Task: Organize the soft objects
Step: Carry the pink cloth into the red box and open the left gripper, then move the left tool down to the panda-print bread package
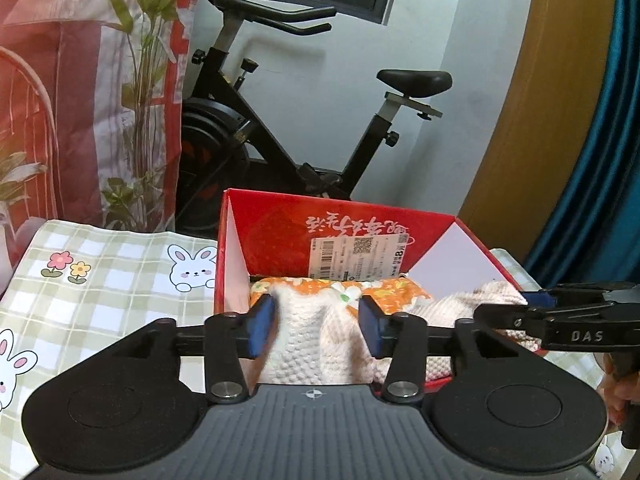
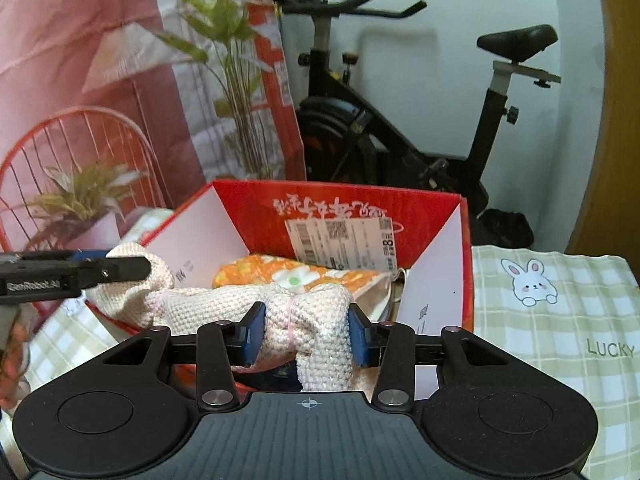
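**Both grippers clamped on one crocheted piece over the red box**

Left gripper (image 1: 318, 330) had its blue pads pressed into a bunched fold of the cream crocheted piece (image 1: 308, 340), the jaws only part-way closed because the thick knit filled the gap. Right gripper (image 2: 306, 332) pinched another fold of the same piece (image 2: 308, 320) in the same manner, blue pads squeezing the knit from both sides. Between the two grips the crochet stretched across the front edge of the red cardboard box (image 1: 340, 232), partly inside it and partly hanging over the near rim. Beneath and behind it, inside the box, lay an orange floral fabric item (image 2: 320, 274), close to the far wall with its white shipping label (image 1: 360, 258). The box stood on a green checked tablecloth (image 1: 100, 272) printed with rabbits, and an exercise bike (image 1: 280, 120) stood behind
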Demonstrator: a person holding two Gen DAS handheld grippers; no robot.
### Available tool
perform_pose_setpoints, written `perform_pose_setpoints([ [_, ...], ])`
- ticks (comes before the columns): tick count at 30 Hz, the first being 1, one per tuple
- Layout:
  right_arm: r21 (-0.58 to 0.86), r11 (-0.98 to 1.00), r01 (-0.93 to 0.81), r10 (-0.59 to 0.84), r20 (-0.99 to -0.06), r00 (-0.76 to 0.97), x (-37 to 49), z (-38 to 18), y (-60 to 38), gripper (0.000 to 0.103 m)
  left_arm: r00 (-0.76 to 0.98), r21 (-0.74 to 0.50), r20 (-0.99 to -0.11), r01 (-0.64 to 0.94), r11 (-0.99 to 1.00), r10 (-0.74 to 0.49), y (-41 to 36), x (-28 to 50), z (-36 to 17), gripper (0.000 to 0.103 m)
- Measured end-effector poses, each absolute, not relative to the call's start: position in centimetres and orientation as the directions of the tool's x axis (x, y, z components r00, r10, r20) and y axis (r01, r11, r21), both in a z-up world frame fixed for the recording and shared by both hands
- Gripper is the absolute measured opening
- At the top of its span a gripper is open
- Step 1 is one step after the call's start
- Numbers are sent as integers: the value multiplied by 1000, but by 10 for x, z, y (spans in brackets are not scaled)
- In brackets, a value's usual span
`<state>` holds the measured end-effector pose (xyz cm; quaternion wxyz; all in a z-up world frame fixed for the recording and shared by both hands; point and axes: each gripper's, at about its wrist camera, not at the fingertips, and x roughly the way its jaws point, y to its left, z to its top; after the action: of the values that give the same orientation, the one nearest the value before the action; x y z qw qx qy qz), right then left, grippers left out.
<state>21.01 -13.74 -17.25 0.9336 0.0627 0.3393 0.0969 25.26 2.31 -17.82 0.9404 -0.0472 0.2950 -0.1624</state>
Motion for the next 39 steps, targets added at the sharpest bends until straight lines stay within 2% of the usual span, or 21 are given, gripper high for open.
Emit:
perform_pose_setpoints([
  [14,190,980,-51,179,-754,632,253,-210,-126,41,774,-158,-544,286,945,-325,20,255,-177,53],
  [16,186,981,-45,172,-754,634,252,-209,-127,48,773,-155,-545,289,945,-325,19,254,-176,53],
  [20,148,988,-48,142,-734,664,243,-197,-124,54,773,-140,-550,288,947,-317,17,250,-175,56],
  [31,98,980,-173,194,-662,724,183,-152,-116,56,760,-125,-573,289,949,-307,17,207,-168,56],
  [39,75,974,-214,210,-656,725,125,-164,-111,56,753,-117,-578,306,945,-315,15,165,-181,56],
])
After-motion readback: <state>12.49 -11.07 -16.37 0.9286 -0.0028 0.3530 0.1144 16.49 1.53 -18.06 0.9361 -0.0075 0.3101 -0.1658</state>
